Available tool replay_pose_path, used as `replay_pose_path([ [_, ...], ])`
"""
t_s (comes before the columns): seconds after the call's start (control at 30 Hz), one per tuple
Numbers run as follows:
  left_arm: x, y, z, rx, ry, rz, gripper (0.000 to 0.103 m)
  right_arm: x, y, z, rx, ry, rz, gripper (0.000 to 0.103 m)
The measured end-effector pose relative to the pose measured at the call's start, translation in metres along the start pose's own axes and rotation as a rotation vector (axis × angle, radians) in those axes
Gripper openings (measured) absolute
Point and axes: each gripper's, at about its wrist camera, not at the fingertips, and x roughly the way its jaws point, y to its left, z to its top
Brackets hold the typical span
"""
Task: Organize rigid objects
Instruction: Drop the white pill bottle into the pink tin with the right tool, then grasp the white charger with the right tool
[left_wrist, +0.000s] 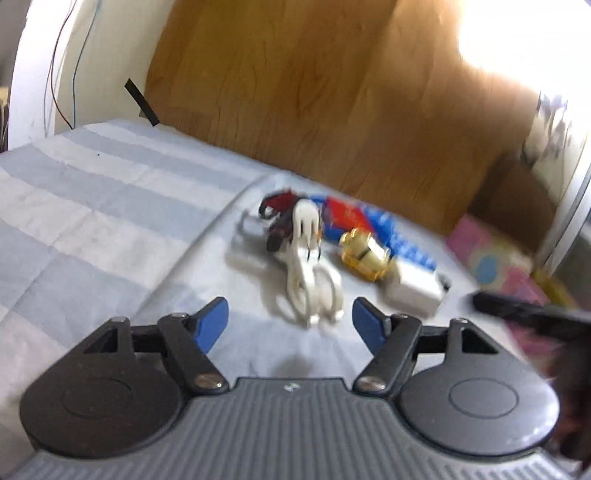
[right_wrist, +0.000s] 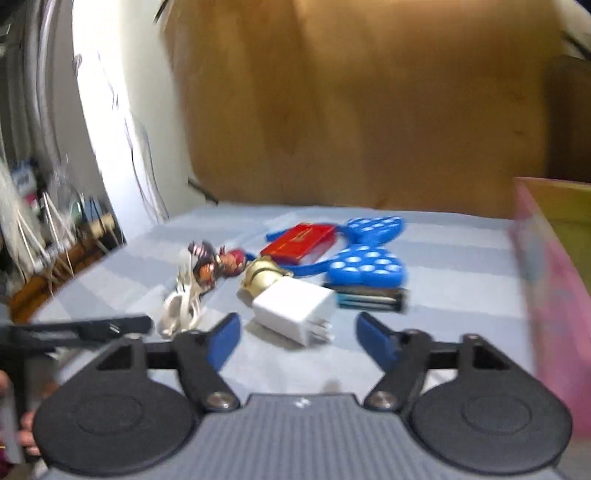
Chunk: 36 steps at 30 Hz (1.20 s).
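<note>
On the striped bedcover | white charger is lying just ahead of right gripper, empty and wide | left gripper is gaping before white cable | advice: center, close squarely on flat sides.

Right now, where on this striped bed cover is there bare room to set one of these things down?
The striped grey bed cover is bare left of the coiled white cable, out to the wooden headboard. A smaller free strip lies between the blue polka-dot bow and the pink box. Around the white charger block it is crowded.
</note>
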Motion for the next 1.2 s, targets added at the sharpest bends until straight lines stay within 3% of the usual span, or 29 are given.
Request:
replay_pose_path([
  [0.07,-0.002,0.003,0.001,-0.022,-0.014,-0.01,0.076,0.023,0.012,0.003,-0.003,0.038,-0.042,0.084],
  [0.17,0.001,0.002,0.002,-0.035,-0.007,-0.026,0.076,0.054,0.014,0.012,0.052,0.108,-0.026,0.085],
  [0.2,0.001,0.003,0.002,-0.037,-0.008,-0.026,0.076,0.061,0.017,0.01,0.034,0.125,-0.067,0.074],
  [0.27,-0.001,-0.001,0.0,-0.034,-0.013,-0.025,0.076,0.063,0.018,0.005,0.011,0.138,-0.093,0.069],
  [0.47,0.003,-0.011,-0.005,0.023,-0.006,-0.024,0.076,-0.008,0.006,-0.035,-0.033,0.145,-0.03,0.069],
  [0.6,0.006,-0.043,-0.008,0.148,0.037,-0.017,0.076,-0.081,-0.016,-0.075,-0.054,0.115,-0.083,0.069],
  [0.7,0.004,-0.086,-0.009,0.164,0.107,-0.169,0.076,-0.118,-0.03,-0.095,-0.01,0.083,-0.169,0.073],
  [0.77,0.004,-0.124,-0.012,0.199,0.178,-0.281,0.076,-0.136,-0.036,-0.104,0.02,0.032,-0.219,0.089],
  [0.9,0.013,-0.18,-0.025,0.229,0.333,-0.441,0.075,-0.155,-0.036,-0.112,0.022,-0.031,-0.196,0.092],
  [1.03,0.028,-0.214,-0.043,0.292,0.464,-0.459,0.065,-0.145,-0.036,-0.115,0.01,-0.008,-0.198,0.091],
  [1.2,0.036,-0.223,-0.054,0.317,0.503,-0.449,0.064,-0.14,-0.036,-0.117,0.016,-0.007,-0.176,0.089],
])
